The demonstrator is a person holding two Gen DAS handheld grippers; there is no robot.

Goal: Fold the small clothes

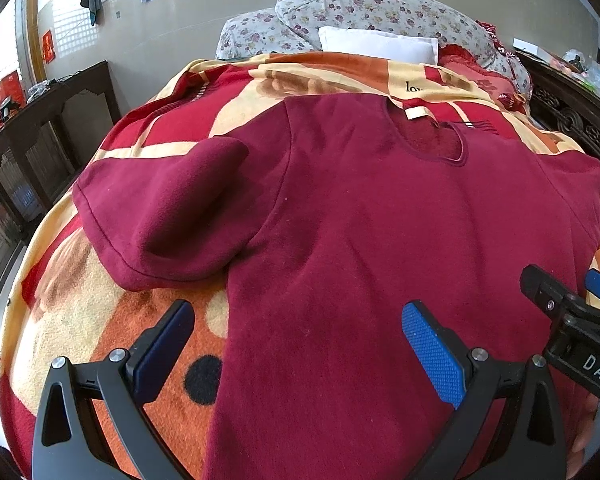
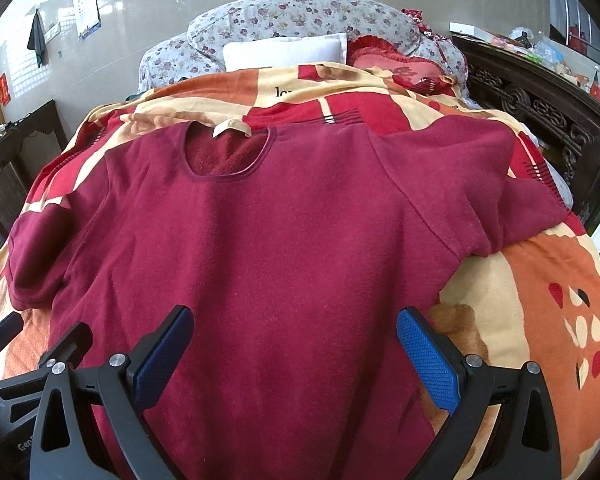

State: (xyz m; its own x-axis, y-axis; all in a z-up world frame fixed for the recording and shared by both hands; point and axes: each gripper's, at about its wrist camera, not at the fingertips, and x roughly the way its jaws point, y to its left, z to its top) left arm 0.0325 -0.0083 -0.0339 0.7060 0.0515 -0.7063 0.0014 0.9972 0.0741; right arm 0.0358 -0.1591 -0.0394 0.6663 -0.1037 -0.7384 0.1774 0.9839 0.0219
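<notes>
The shirt (image 2: 260, 240) lies flat on the blanket (image 2: 540, 300) that covers the bed, neckline at the far end, one sleeve out to each side. Behind it, at the head of the bed, a pillow (image 2: 284, 54) leans against a heap of quilt (image 2: 300, 16). The left gripper (image 1: 298, 344) hangs over the shirt's near left edge, the right gripper (image 2: 294, 344) over its near right part, fingers spread wide on both. A cabinet (image 2: 540, 108) runs along the bed's right side.
</notes>
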